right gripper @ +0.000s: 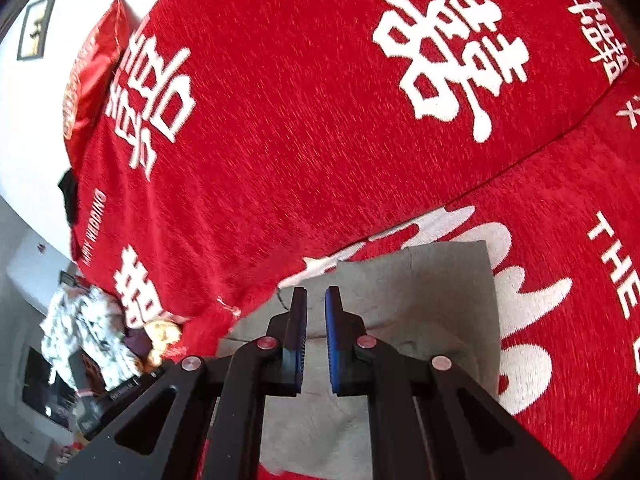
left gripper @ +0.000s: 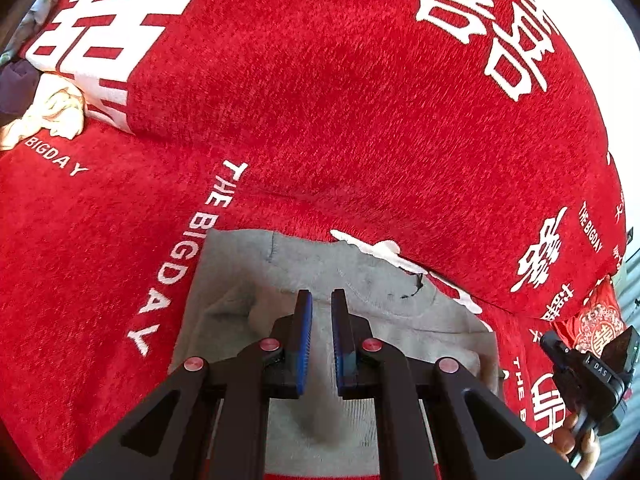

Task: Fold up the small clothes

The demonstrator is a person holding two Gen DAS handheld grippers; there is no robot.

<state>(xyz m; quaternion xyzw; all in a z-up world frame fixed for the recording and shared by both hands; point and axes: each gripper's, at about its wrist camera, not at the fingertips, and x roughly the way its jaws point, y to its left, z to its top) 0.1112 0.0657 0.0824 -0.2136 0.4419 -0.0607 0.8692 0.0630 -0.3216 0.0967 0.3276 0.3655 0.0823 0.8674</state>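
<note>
A grey garment (left gripper: 248, 264) lies flat on a red blanket with white characters (left gripper: 320, 100). My left gripper (left gripper: 319, 296) hovers over the garment's middle with its blue pads nearly together, shut, and no cloth shows between them. In the right wrist view the same grey garment (right gripper: 440, 280) lies on the blanket (right gripper: 300, 120), its far right corner squared off. My right gripper (right gripper: 316, 294) hangs above the garment's left part, also shut, with only a thin slit between the pads and nothing in it.
A raised red blanket fold rises behind the garment. Cream and dark clothes (left gripper: 52, 112) are piled at the far left. A hand (left gripper: 576, 440) holds a black device at the right edge. A red cushion (right gripper: 92, 72) and patterned cloth (right gripper: 84, 332) sit to the left.
</note>
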